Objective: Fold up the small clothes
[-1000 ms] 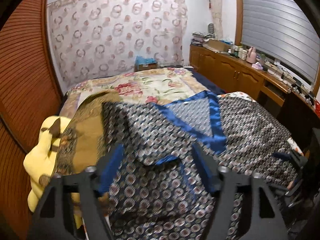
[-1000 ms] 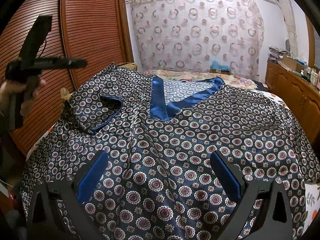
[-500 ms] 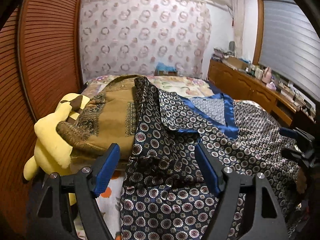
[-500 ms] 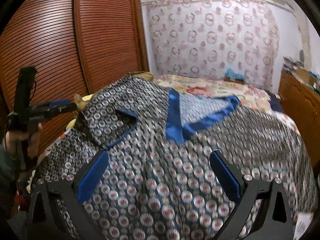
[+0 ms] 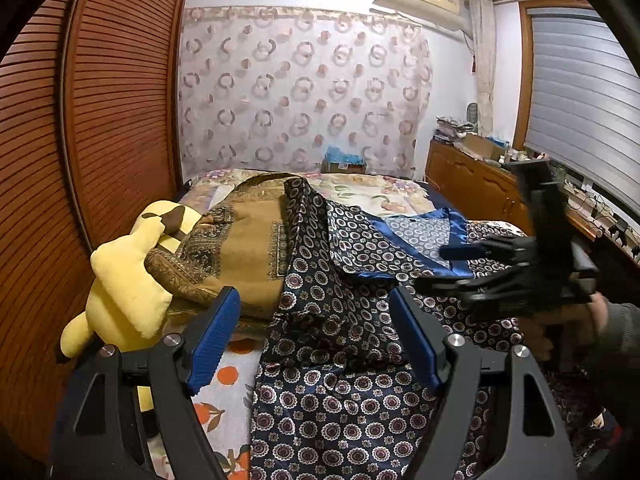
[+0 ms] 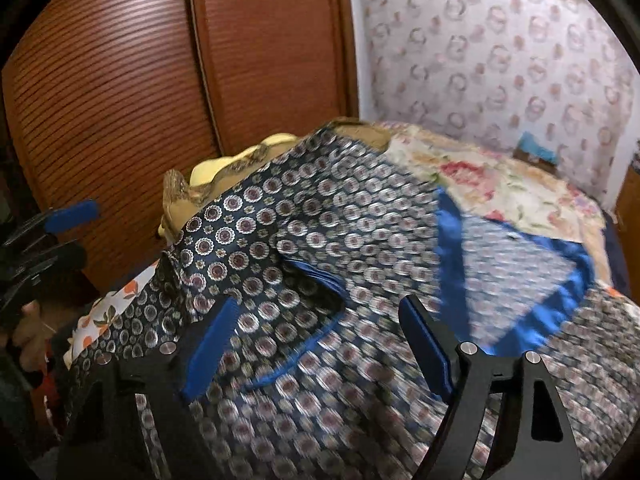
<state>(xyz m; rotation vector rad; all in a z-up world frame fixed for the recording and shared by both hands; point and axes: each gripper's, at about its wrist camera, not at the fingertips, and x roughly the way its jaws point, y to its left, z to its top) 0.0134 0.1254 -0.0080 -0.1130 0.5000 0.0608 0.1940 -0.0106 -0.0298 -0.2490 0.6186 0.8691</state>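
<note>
the top (image 5: 352, 320), a dark patterned satin piece with blue trim, lies spread on the bed (image 5: 384, 194), its blue v-neck (image 5: 444, 240) toward the far end. its left sleeve (image 5: 320, 236) is turned in over the body, with a rumpled ridge just ahead of the left gripper (image 5: 316, 336). the fabric's left edge overlaps a brown garment (image 5: 248, 248), which touches a yellow plush toy (image 5: 128, 284) at the bed's wardrobe side.

left gripper: fingers spread wide, nothing between them, poised above the rumpled sleeve area. right gripper (image 6: 324, 346): fingers likewise spread and empty, hanging over the chest of the top beside the folded sleeve's blue cuff (image 6: 316, 276). the right view is blurred, so contact with the cloth cannot be confirmed; it appears clear of it. from the left view the right gripper (image 5: 472, 264) shows side-on over the neckline region.

judgement: the fold is at an early stage, one sleeve in, the body still open.

risks noted:
- satin is slippery; a shallow pinch would likely slip out on lifting and undo the sleeve fold.
- a deep pinch at the left edge could catch the brown garment beneath and drag it, and the toy, along.
- the rumpled ridge, if folded over unsmoothed, would set a crease and a lopsided stack.
- the two grippers work close together over the chest; a crossing move could knock them together.
</note>
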